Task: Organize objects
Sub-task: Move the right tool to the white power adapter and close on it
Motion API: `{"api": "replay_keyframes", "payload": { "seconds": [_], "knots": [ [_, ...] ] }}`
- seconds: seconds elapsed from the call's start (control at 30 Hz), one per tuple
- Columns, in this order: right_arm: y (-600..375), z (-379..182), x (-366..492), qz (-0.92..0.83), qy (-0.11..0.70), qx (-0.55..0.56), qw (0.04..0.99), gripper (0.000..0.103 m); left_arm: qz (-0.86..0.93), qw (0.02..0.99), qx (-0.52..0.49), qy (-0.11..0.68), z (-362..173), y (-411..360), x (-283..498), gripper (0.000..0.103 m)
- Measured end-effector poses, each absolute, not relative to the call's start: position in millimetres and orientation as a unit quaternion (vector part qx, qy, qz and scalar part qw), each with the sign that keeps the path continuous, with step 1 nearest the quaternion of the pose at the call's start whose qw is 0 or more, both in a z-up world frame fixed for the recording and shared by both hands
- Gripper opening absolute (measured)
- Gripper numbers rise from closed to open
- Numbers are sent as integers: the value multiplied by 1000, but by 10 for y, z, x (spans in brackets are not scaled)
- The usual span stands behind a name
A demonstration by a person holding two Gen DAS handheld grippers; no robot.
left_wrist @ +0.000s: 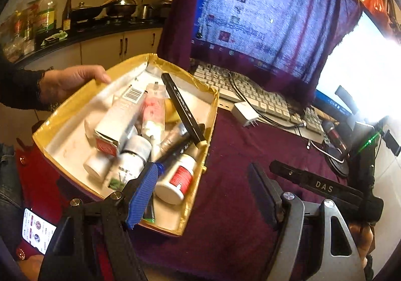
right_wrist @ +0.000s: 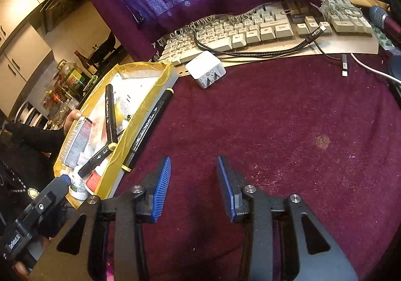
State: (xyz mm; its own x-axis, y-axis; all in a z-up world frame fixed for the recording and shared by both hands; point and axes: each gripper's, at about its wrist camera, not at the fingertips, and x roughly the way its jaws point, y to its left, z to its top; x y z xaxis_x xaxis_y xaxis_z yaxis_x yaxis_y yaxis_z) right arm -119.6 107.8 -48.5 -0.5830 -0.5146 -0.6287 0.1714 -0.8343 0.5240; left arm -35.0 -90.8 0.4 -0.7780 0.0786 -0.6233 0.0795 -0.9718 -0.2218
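A gold-rimmed box [left_wrist: 62, 118] with a white lining holds several bottles, cartons and a black marker [left_wrist: 183, 110]. A person's hand [left_wrist: 72, 80] grips its far left rim. My left gripper [left_wrist: 203, 195] is open. Its blue-padded finger [left_wrist: 142, 195] hangs over the bottles, and the other finger is over the cloth, so the box's near wall lies between them untouched. My right gripper [right_wrist: 195, 190] stands open above the maroon cloth [right_wrist: 288, 143], with nothing between its fingers. Another black marker [right_wrist: 147, 130] lies on the cloth along the outside of the box [right_wrist: 160, 75].
A white charger [right_wrist: 205, 69] and a beige keyboard [right_wrist: 263, 27] with cables lie behind the cloth. A purple cloth drapes the monitor [left_wrist: 263, 10]. A microphone [left_wrist: 333, 133] stands at the right and a lit phone [left_wrist: 37, 230] at the lower left. A kitchen counter runs behind.
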Motion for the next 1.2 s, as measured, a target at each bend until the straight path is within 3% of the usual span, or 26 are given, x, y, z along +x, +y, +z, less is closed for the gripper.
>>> {"api": "replay_keyframes", "payload": {
  "seconds": [0.47,0.93,1.1,1.2],
  "knots": [
    [1044,-510,-1187,-863,-206,419,193,36,-934,-13,341,108,-18,-787,-370,69],
    [965,-200,-1636,-882,-132,425,156,36,-928,-20,348,131,-91,-929,-406,69],
    [858,-216,-2038,-882,-85,434,164,46,-929,-20,347,125,-78,-932,-382,69],
    [794,-231,-2222,-887,-53,431,154,46,-929,-20,347,126,-90,-942,-353,69]
  ]
}}
